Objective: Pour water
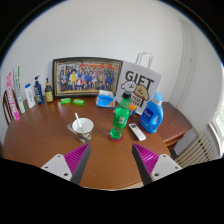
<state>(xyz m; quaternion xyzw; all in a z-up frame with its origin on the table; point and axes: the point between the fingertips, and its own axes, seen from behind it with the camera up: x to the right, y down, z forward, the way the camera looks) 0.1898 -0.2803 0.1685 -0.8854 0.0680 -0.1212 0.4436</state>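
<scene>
Wooden tabletop (50, 140) in my view. L to R: toiletry tubes (22, 95), framed group photo (87, 77) at back, white bowl (81, 127) w/ spoon, green bottle (120, 119) just ahead of my tongs (112, 161), blue water bottle (152, 113), gift bag (140, 83) behind. Tongs spread wide, holding nothing.

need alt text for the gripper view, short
The gripper hangs open over a round wooden table, its jaws empty, and a green bottle stands just ahead of them. Around the bottle are a white bowl, a blue bottle, a framed group photo and a GIFT bag.
</scene>
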